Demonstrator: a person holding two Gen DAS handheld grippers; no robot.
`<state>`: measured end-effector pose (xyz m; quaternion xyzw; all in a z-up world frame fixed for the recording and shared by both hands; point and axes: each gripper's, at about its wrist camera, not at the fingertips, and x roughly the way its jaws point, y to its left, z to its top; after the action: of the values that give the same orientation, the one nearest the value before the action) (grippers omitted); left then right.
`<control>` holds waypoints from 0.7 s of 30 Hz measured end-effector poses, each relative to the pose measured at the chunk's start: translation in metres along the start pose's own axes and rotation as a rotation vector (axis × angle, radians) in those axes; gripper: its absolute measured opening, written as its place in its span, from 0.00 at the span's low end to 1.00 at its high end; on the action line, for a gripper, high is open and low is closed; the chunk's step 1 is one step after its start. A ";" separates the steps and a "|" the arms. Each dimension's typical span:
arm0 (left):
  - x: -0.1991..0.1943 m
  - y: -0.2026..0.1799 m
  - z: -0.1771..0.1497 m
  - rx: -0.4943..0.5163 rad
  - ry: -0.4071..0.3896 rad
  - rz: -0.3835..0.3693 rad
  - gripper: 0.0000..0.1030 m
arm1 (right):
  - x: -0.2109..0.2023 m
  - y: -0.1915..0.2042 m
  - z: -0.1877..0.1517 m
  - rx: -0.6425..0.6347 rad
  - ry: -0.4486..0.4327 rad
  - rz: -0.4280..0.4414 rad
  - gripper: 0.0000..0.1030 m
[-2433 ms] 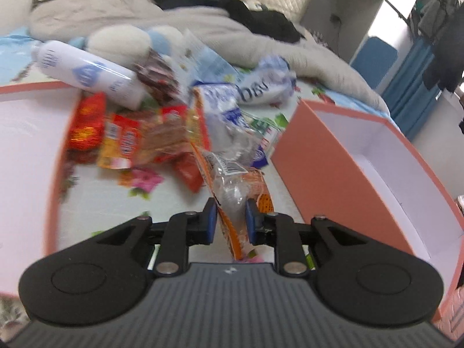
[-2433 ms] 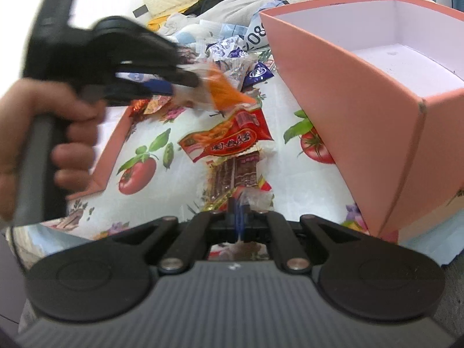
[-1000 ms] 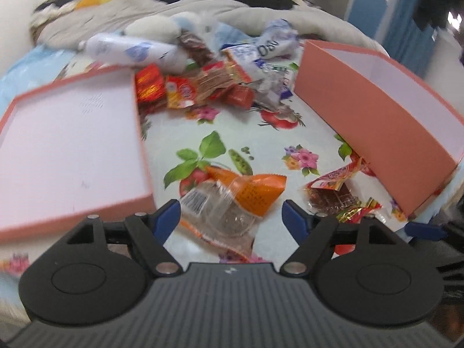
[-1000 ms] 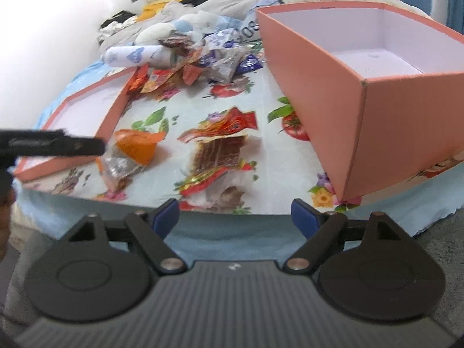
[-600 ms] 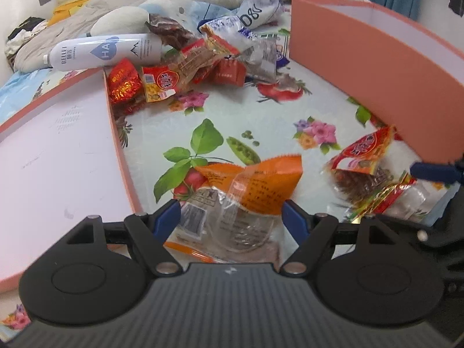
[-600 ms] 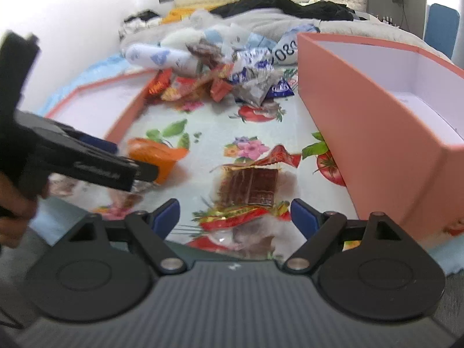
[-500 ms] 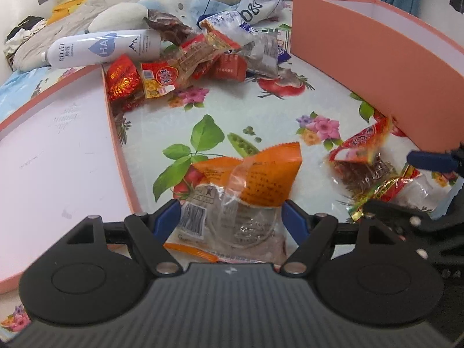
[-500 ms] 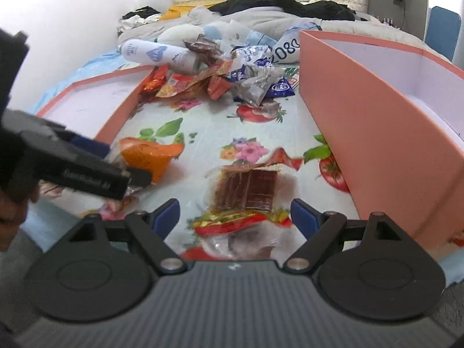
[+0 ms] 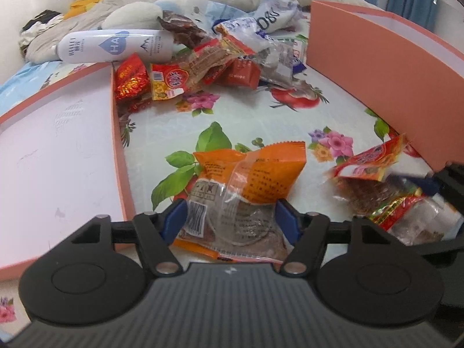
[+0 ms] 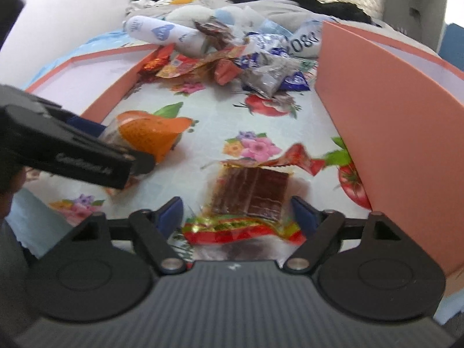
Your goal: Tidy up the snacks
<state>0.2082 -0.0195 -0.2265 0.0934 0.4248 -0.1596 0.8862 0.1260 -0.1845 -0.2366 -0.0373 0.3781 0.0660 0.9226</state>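
- Now wide apart: left hand-held gripper (image 9: 230, 220), straddling orange snack packet (image 9: 249, 174), barcode at 7 o'clock.
- Likewise wide: right hand-held gripper (image 10: 237, 213), around brown wafer pack (image 10: 250, 192).
- At 11 o'clock, white bottle (image 9: 116, 47) marked "HA".
- At 2 o'clock, pink box (image 9: 385, 92).

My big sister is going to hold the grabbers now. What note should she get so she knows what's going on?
Left claw: open, fingers on either side of the orange snack bag, not squeezing.
Right claw: open around the red-wrapped brown snack.
Both snacks lie on the flowery cloth, near the front edge.
The big pink box is at the right; no snacks can be seen inside. Its lid lies at the left.
The snack pile at the back is unsorted.
Left to do: grab these two snacks, then sort the pile.
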 end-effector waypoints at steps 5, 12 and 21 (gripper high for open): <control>-0.007 0.001 0.001 -0.069 -0.019 0.009 0.56 | -0.005 0.005 0.004 -0.013 0.010 0.006 0.51; -0.019 0.000 0.008 -0.149 -0.024 -0.003 0.54 | -0.022 -0.011 0.006 0.051 -0.017 0.008 0.49; -0.067 -0.007 0.037 -0.210 -0.099 -0.012 0.54 | -0.069 -0.030 0.031 0.126 -0.109 0.039 0.49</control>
<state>0.1931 -0.0234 -0.1512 -0.0104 0.3954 -0.1238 0.9101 0.1034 -0.2173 -0.1660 0.0317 0.3316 0.0618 0.9408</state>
